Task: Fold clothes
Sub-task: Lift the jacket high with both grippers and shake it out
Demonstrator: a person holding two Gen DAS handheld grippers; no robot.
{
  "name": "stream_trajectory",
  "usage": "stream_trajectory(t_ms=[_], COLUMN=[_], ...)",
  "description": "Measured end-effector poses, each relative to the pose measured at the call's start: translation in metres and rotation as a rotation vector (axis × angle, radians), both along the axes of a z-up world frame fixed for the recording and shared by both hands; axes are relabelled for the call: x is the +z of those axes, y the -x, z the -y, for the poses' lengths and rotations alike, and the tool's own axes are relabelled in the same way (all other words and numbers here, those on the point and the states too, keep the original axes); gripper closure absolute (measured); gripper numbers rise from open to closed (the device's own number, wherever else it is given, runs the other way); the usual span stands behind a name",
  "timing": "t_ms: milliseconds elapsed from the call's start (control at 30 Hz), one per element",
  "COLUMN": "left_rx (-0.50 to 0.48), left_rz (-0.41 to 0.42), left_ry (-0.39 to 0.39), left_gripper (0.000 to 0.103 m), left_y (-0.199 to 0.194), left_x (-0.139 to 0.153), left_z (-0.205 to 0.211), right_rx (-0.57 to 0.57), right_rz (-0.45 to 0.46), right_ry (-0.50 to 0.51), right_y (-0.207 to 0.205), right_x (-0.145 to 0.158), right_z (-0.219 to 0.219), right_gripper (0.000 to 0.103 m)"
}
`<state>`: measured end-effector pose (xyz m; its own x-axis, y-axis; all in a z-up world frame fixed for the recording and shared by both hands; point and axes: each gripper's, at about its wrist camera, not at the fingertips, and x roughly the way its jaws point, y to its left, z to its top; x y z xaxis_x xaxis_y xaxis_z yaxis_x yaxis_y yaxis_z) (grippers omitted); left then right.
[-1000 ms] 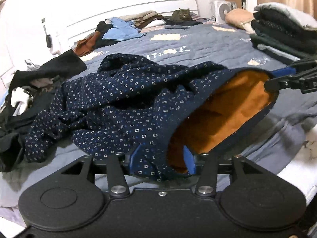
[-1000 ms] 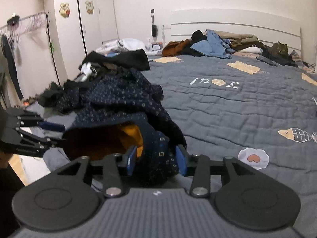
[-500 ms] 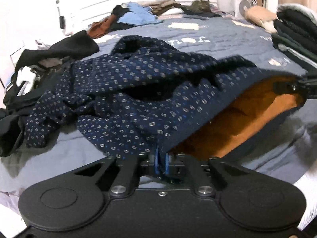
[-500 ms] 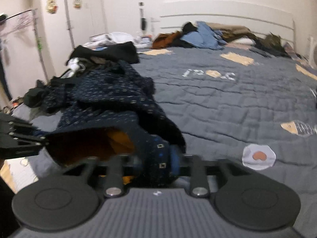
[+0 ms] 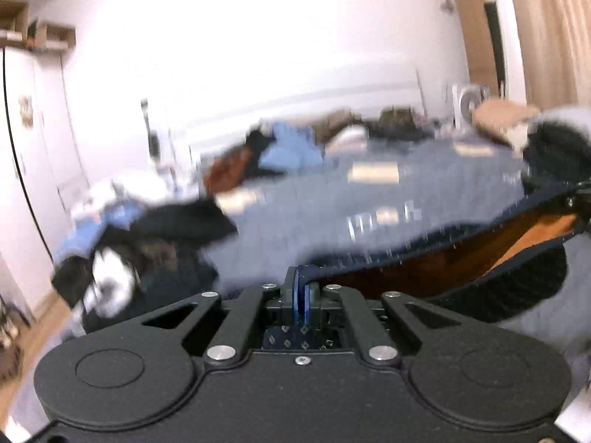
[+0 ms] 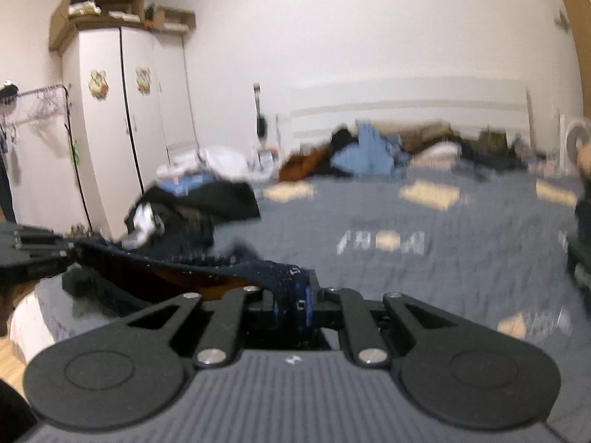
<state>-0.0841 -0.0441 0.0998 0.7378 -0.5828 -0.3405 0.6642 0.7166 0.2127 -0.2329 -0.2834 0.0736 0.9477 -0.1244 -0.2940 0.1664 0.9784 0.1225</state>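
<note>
A navy dotted garment with an orange lining (image 5: 480, 247) hangs stretched between my two grippers above the bed. My left gripper (image 5: 300, 288) is shut on one corner of its waistband. In the right wrist view the same garment (image 6: 177, 264) runs leftward from my right gripper (image 6: 295, 301), whose jaws are closing with a thick fold of the cloth pinched between the blue pads. Each gripper also shows in the other's view: the right gripper (image 5: 581, 199) at the far right edge, the left gripper (image 6: 33, 254) at the far left. Both views are blurred.
A grey quilted bed (image 6: 443, 280) lies below. A dark clothes heap (image 6: 192, 206) sits at its left side, and mixed clothes (image 6: 365, 153) lie by the headboard. A stack of dark folded clothes (image 5: 554, 147) is at the right. A white wardrobe (image 6: 122, 122) stands left.
Both grippers shut on the garment's waistband and rose, lifting it off the bed. The views tipped up to show the wall and the wardrobe.
</note>
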Motion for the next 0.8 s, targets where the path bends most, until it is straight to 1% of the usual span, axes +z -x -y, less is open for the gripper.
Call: stream_trajectory(t_ms=[167, 300, 400, 567, 700, 800], left_rx=[-0.023, -0.049, -0.061, -0.081, -0.088, -0.082], left_rz=[0.127, 0.225, 0.310, 0.453, 0.561, 0.609], left_ry=[0.037, 0.078, 0.107, 0.153, 0.179, 0.192], left_gripper=[0.100, 0.100, 0.100, 0.100, 0.100, 0.100], left_y=[0.015, 0.043, 0.069, 0.119, 0.156, 0.176], left_x=[0.081, 0.135, 0.176, 0.239, 0.279, 0.300], left_z=[0.003, 0.005, 0.007, 0.003, 0.005, 0.007], right_rx=[-0.003, -0.018, -0.033, -0.043, -0.059, -0.068], right_rz=[0.131, 0.230, 0.289, 0.341, 0.390, 0.423], right_ry=[0.114, 0.207, 0.272, 0.348, 0.392, 0.436], right_y=[0.017, 0.039, 0.060, 0.101, 0.134, 0.153], right_x=[0.092, 0.166, 0.213, 0.270, 0.300, 0.318], right_z=[-0.004, -0.006, -0.010, -0.015, -0.021, -0.030], right_gripper=[0.092, 0.092, 0.092, 0.092, 0.092, 0.092])
